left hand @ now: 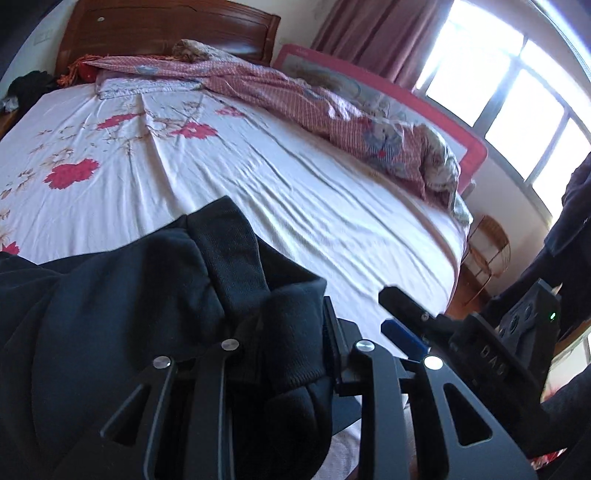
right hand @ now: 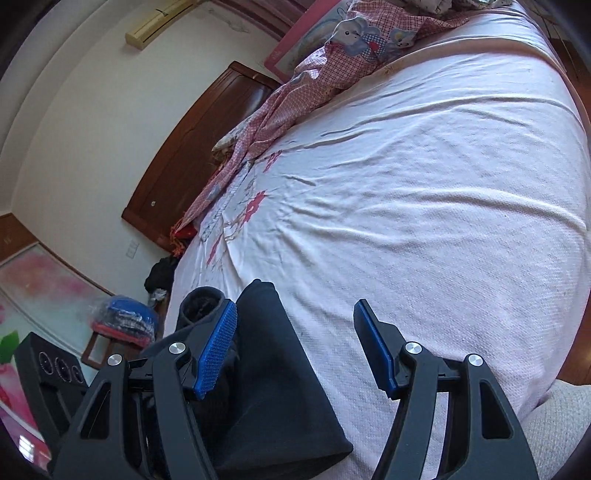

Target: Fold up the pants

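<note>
The black pants (left hand: 122, 314) lie bunched on the white flowered bedsheet (left hand: 258, 173) at the near edge of the bed. My left gripper (left hand: 291, 354) is shut on a thick bundle of the pants' fabric; the cloth hides its left finger. My right gripper (right hand: 295, 347) is open, its blue pads (right hand: 218, 347) apart, just above the pants (right hand: 269, 384), whose folded end lies between the jaws. The right gripper also shows in the left wrist view (left hand: 406, 317), close on the right.
A red-checked quilt (left hand: 303, 99) lies heaped along the far side of the bed by a pink bed rail (left hand: 388, 92). A wooden headboard (left hand: 166, 29) stands at the back. A window (left hand: 517, 103) is on the right. A stool with clothes (right hand: 125, 325) stands left of the bed.
</note>
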